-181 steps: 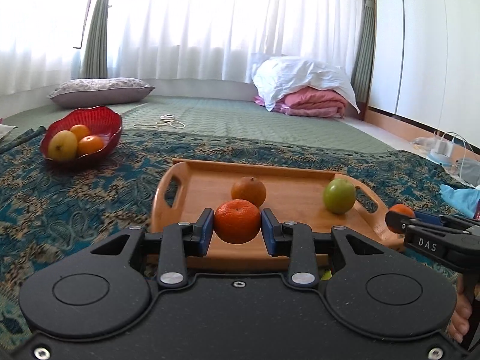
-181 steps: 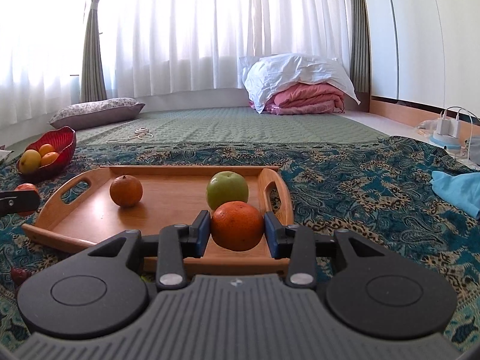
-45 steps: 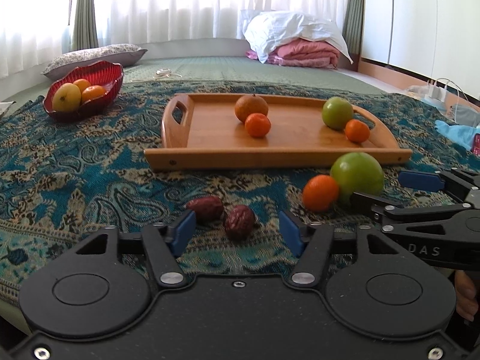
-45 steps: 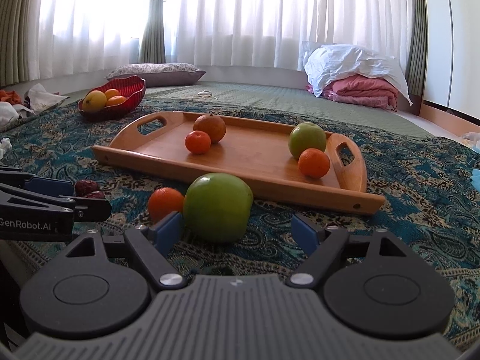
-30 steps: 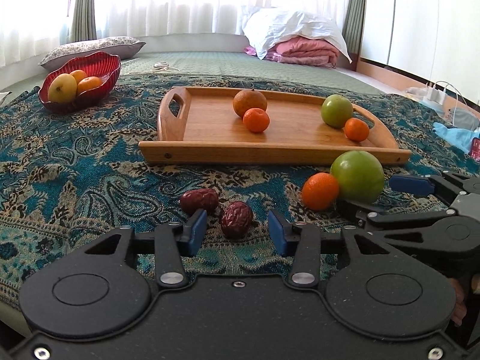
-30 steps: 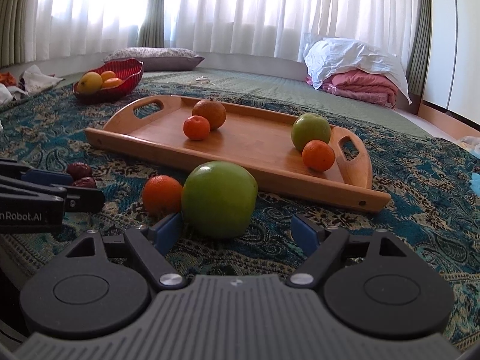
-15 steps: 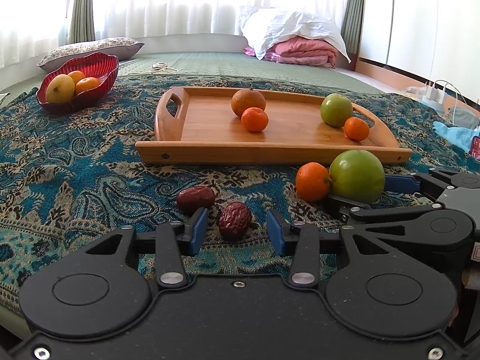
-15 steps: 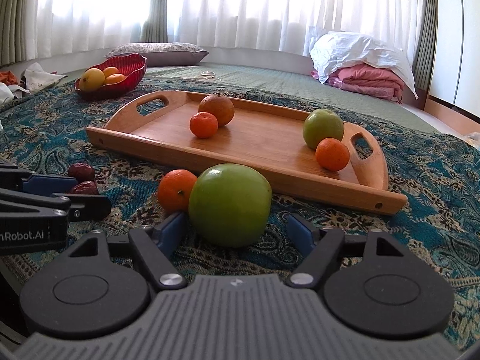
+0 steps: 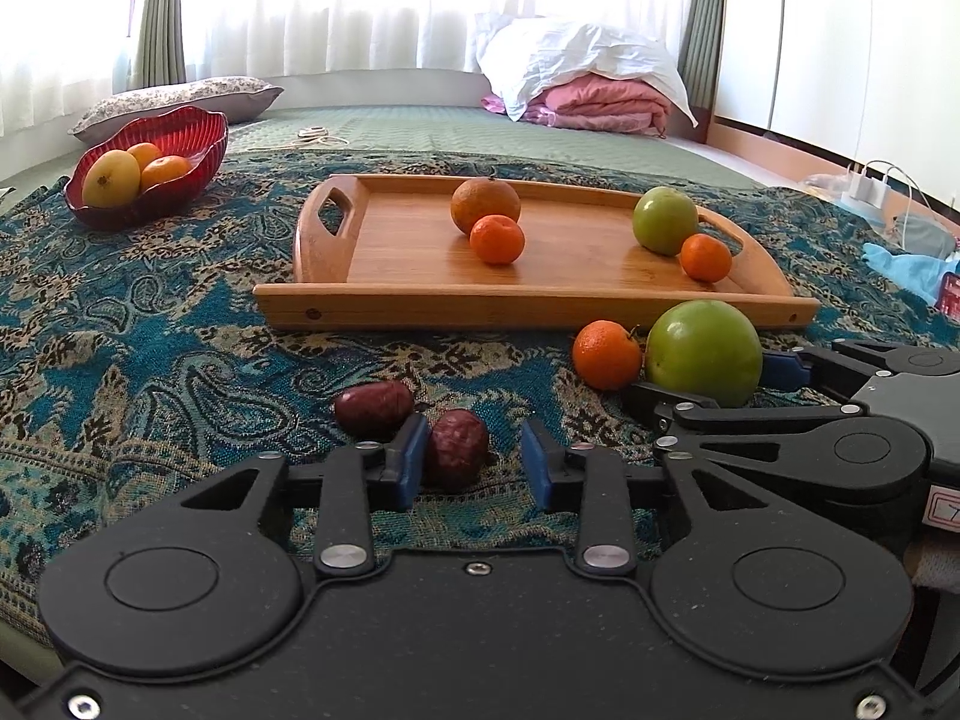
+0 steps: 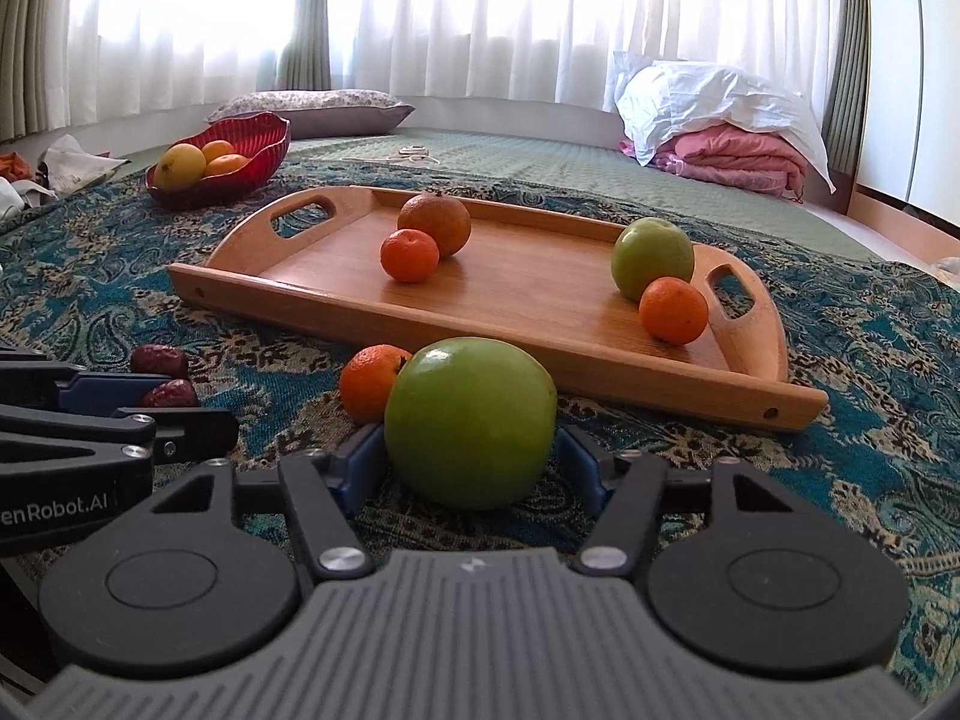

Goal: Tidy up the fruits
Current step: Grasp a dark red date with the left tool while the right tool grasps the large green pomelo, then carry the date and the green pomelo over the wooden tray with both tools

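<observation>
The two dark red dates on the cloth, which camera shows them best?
The left wrist view. Both dates lie whole, close and unblocked there, one between the left gripper's fingers, the other just outside. In the right wrist view they sit small at the left edge, one date partly hidden behind the left gripper.

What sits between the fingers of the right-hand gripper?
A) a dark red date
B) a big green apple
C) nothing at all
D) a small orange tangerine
B: in the right wrist view the big green apple fills the gap of the right gripper, whose jaws have just been closing around it.
</observation>
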Demonstrator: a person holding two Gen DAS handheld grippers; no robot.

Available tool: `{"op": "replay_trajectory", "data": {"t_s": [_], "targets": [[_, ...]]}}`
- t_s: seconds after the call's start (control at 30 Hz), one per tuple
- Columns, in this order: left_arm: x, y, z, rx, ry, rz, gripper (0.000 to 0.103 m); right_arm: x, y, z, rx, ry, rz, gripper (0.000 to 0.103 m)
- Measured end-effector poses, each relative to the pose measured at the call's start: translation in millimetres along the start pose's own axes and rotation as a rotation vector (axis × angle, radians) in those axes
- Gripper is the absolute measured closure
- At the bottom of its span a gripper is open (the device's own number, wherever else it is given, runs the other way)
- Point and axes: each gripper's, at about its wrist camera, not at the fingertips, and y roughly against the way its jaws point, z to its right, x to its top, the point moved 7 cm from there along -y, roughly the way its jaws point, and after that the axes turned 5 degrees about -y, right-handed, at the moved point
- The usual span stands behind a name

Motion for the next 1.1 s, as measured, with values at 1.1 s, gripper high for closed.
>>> {"op": "replay_trajectory", "data": {"t_s": [1.1], "targets": [[76.2, -18.2, -13.9, 0.032, 0.001, 0.109, 0.084, 36.9, 11.7, 28.0, -0.033, -0.124, 0.113, 0.047]]}}
